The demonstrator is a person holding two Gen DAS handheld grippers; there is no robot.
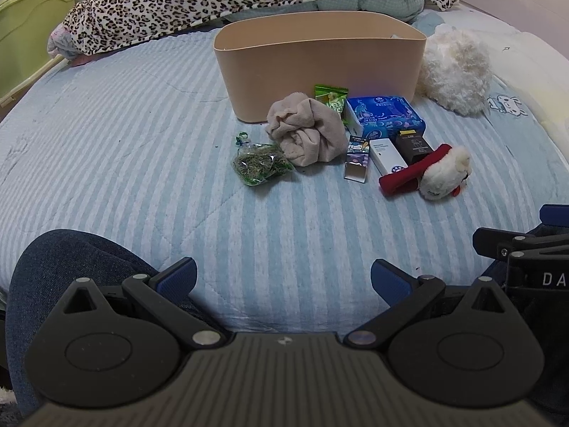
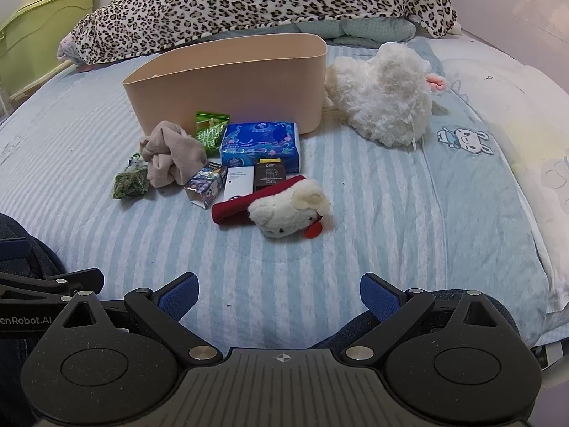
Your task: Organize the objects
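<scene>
Beige bin (image 2: 227,82) is sitting on the striped bedspread (image 2: 320,267), with small items including a tissue pack (image 2: 261,146) lying just before it. Left gripper (image 1: 283,279) and right gripper (image 2: 279,293) are both hovering wide open, holding nothing, well short of the pile.

Peach bin (image 2: 227,82), blue-striped bedspread (image 2: 355,195), leopard-print blanket (image 2: 249,3), perhaps fleece.
</scene>
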